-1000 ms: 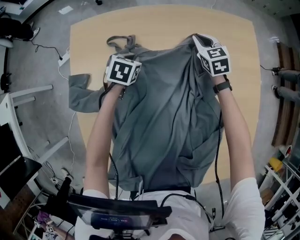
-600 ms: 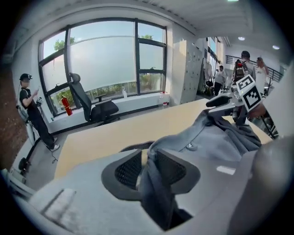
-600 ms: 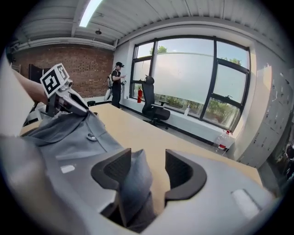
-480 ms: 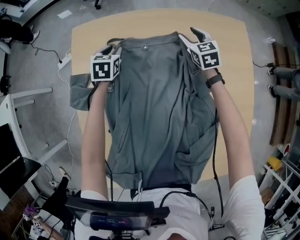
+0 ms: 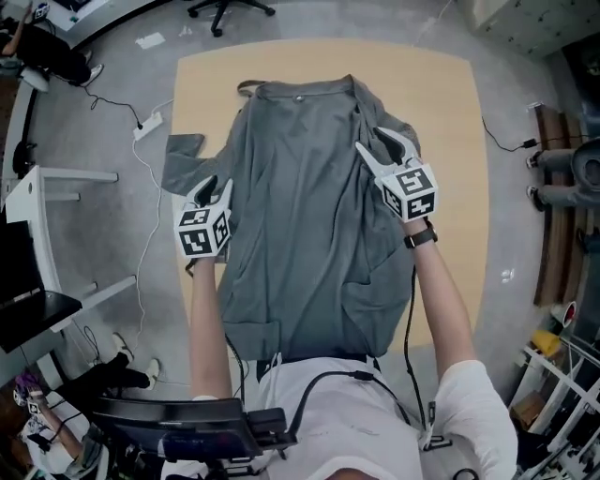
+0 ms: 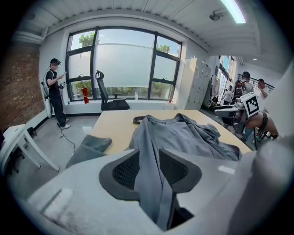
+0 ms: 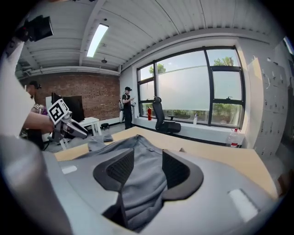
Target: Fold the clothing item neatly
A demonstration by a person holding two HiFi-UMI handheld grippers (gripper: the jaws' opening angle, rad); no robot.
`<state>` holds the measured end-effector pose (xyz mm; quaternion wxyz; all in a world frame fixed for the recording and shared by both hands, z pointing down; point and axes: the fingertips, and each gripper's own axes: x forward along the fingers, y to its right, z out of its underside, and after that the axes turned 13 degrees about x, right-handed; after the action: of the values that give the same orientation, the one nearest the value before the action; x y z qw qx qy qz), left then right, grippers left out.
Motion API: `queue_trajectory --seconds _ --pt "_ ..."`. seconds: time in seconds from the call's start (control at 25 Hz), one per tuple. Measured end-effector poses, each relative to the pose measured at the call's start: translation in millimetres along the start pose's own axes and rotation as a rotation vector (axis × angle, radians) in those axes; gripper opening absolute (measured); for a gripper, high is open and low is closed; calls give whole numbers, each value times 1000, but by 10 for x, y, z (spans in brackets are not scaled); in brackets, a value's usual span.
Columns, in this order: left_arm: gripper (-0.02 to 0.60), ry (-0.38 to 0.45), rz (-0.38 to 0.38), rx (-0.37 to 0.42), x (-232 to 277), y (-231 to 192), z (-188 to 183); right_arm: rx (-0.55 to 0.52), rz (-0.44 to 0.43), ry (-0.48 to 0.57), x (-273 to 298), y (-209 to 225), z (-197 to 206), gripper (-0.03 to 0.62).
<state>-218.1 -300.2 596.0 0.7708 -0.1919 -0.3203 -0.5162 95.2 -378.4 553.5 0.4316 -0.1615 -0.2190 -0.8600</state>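
A grey shirt lies spread lengthwise on the wooden table, collar at the far end, hem hanging over the near edge. One sleeve droops off the table's left side. My left gripper hovers at the shirt's left edge, halfway along it. Its jaws have just opened. Grey cloth shows in the gap, and the pads do not press on it. My right gripper is over the rumpled right shoulder. Its jaws opened and then narrowed a little, and they stay apart with the cloth seen between them.
An office chair stands beyond the table's far edge. A white desk and floor cables are on the left, shelving on the right. One person stands by the window; others are at the far right.
Both grippers released the collar end at the far side and drew back toward me, rising. The shirt, earlier held up, now lies flat on the table.
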Motion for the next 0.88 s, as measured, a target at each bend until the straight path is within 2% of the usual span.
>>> queue_trajectory --seconds 0.16,0.28,0.44,0.56,0.68,0.88 --pt "144 -41 -1 -35 -575 370 533 126 -76 -7 -178 -630 273 195" --pt "144 5 -8 -70 -848 675 602 172 -114 -27 -357 -973 463 182" --pt "144 78 -63 -101 -1319 865 600 192 -178 -76 -475 -1439 730 180" --pt "143 101 -109 -115 -1732 861 801 155 -209 -100 -484 -1762 830 181" --pt "143 103 -140 -162 -2121 844 1231 118 -216 -125 -448 -2002 901 181" --pt "143 15 -166 -230 -2510 956 2099 132 -209 -184 -337 -2129 1099 176"
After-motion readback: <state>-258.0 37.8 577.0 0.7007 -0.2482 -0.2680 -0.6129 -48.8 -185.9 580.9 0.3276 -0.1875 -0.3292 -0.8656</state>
